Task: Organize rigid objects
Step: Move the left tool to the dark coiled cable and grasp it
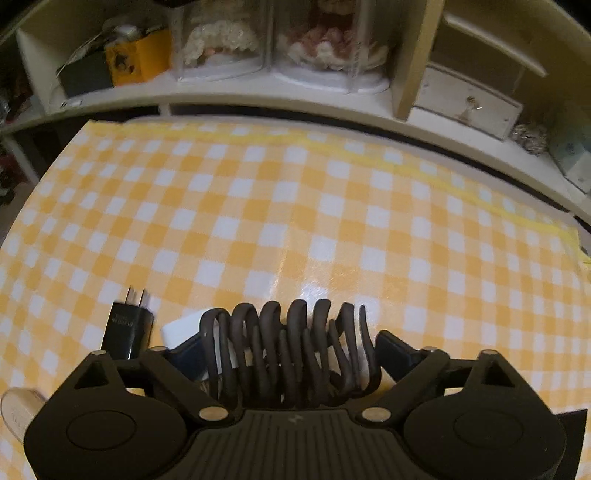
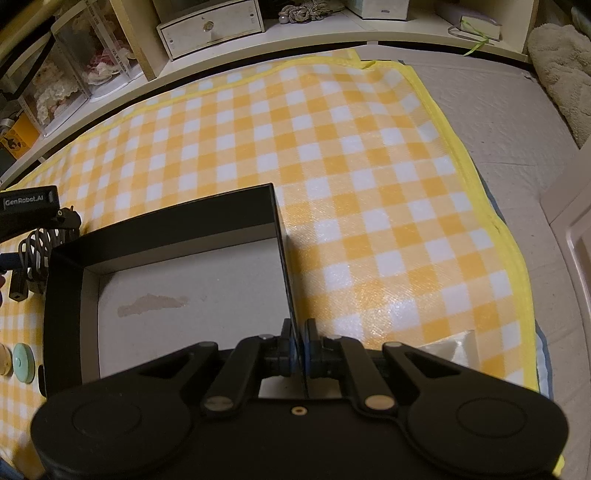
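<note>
My left gripper is closed around a dark coiled cable, held just above the yellow checked mat. The cable's black plug adapter hangs at its left, and a white block lies under the coil. My right gripper is shut on the right wall of a black open box with a white floor. The left gripper and the coiled cable also show in the right wrist view, just left of the box.
A pale cylinder lies at the left. A mint round object and a tan one sit left of the box. A clear packet lies at the mat's right edge. White shelves with clear cases and a small drawer box run along the back.
</note>
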